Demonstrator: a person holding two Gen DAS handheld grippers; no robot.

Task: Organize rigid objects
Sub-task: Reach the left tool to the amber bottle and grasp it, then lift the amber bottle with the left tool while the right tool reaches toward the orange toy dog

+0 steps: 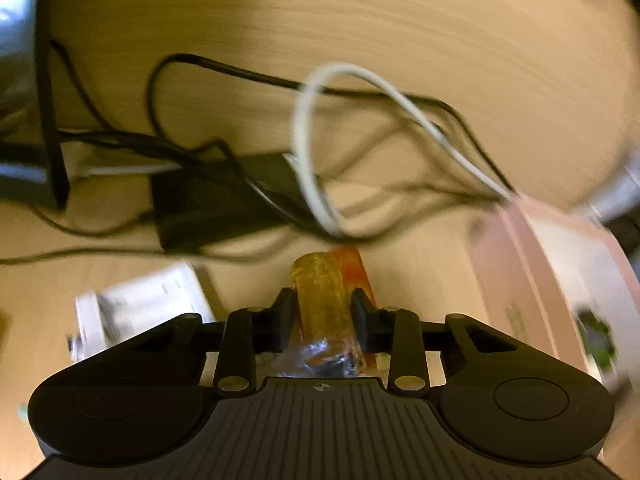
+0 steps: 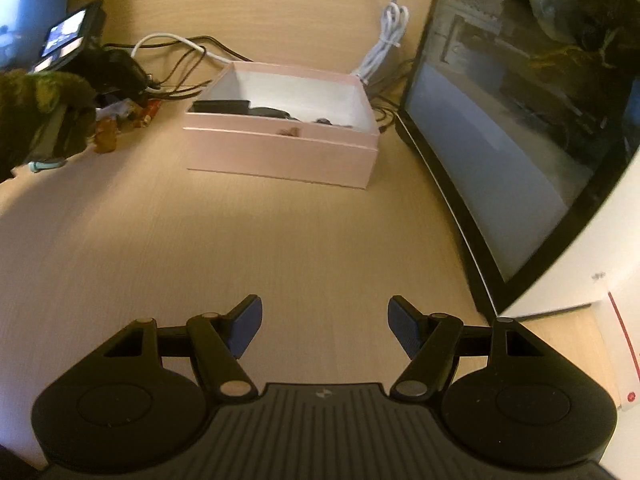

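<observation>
A translucent yellow cylinder-shaped bottle (image 1: 320,292) lies on the wooden desk between the fingers of my left gripper (image 1: 323,308), and both black pads touch its sides. An orange-red item (image 1: 354,276) lies just behind and right of it. The open pink box (image 1: 520,280) stands close on the right. In the right wrist view the same pink box (image 2: 280,152) sits ahead, with a few dark items (image 2: 256,110) inside. My right gripper (image 2: 325,328) hovers open over bare desk in front of the box, with nothing between its blue pads.
A black power adapter (image 1: 208,200) and tangled black and white cables (image 1: 308,152) lie beyond the bottle. A white printed packet (image 1: 148,300) sits on the left. A dark monitor (image 2: 520,120) leans on the right. A camouflage sleeve (image 2: 36,112) and a phone (image 2: 68,36) are far left.
</observation>
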